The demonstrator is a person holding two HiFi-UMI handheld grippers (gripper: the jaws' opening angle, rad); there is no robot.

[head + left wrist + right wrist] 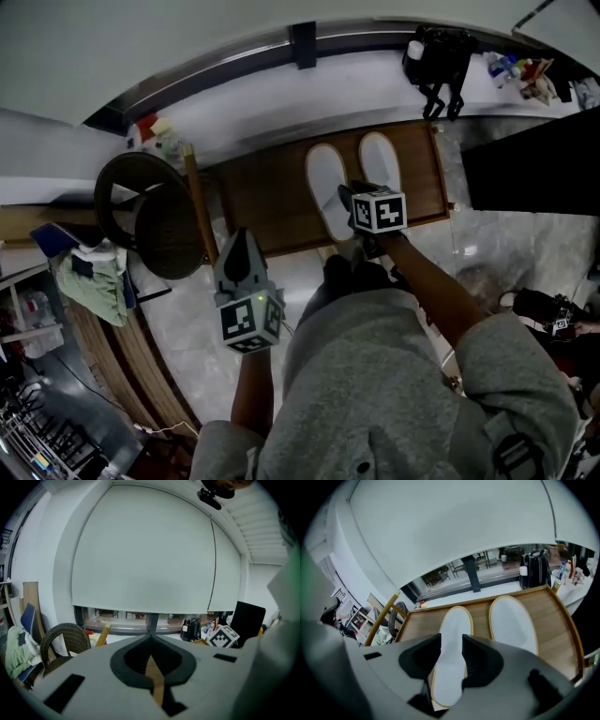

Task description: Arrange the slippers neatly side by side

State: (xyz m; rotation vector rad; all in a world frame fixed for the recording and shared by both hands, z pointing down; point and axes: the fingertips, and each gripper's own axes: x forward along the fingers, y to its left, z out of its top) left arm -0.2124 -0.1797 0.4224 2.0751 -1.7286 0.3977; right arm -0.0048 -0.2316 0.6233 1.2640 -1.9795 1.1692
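Two white slippers with tan edging lie side by side, toes pointing away, on a low wooden platform: the left slipper and the right slipper. My right gripper hangs over the heel end of the left slipper. Its jaws stand open, the slipper showing in the gap and neither pad pressing on it. My left gripper is held to the left, off the platform's near edge, with its jaws shut and nothing between them.
A wicker chair stands left of the platform, with green cloth beside it. At the back right a black bag and small bottles sit by the window ledge. A dark cabinet borders the platform's right side. The floor is marble.
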